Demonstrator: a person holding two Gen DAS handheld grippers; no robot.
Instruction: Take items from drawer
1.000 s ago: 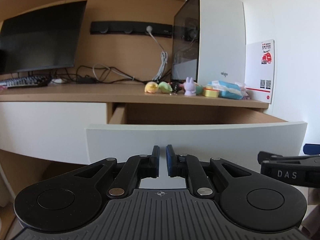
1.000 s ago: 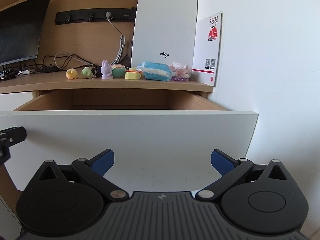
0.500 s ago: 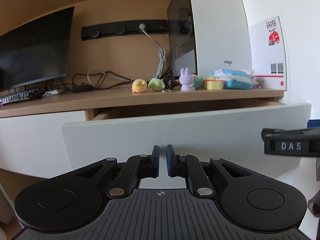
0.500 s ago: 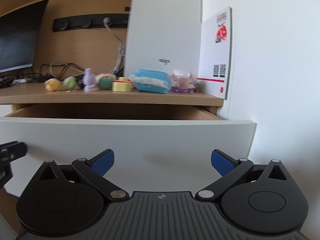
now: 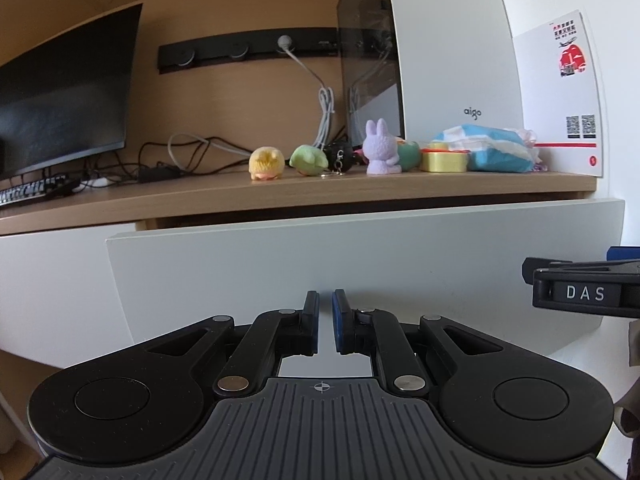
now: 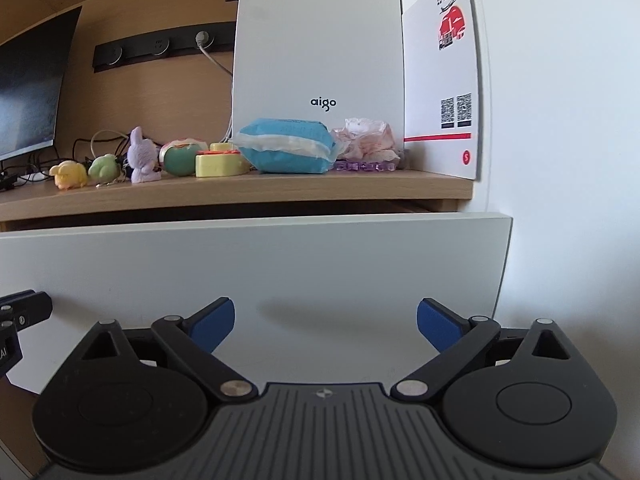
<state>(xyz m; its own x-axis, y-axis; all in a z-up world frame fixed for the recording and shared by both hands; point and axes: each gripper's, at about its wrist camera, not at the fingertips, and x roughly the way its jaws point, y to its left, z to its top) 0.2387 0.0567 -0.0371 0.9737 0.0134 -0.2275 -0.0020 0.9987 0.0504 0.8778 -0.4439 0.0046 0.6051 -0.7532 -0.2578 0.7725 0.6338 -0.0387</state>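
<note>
The white drawer front (image 5: 360, 264) fills the middle of both views and stands only a narrow gap out from under the wooden desk top (image 5: 280, 196); its inside is hidden. My left gripper (image 5: 326, 320) is shut with nothing between its fingers, right in front of the panel. My right gripper (image 6: 325, 322) is open and empty, close to the same drawer front (image 6: 280, 272). On the desk sit a yellow plush (image 5: 267, 163), a green plush (image 5: 308, 159), a purple bunny (image 5: 381, 148), a yellow box (image 6: 219, 163) and a blue packet (image 6: 288, 150).
A white computer case (image 6: 316, 52) and a white card with QR codes (image 6: 444, 80) stand at the desk's right end against the wall. A dark monitor (image 5: 64, 96), a keyboard (image 5: 28, 192) and cables (image 5: 188, 152) lie to the left. The right gripper's body (image 5: 584, 292) shows at the left view's right edge.
The drawer has slid inward from wide open to a narrow gap, and both grippers moved forward with its front panel. The desk items look larger and closer. Neither gripper changed its opening.
</note>
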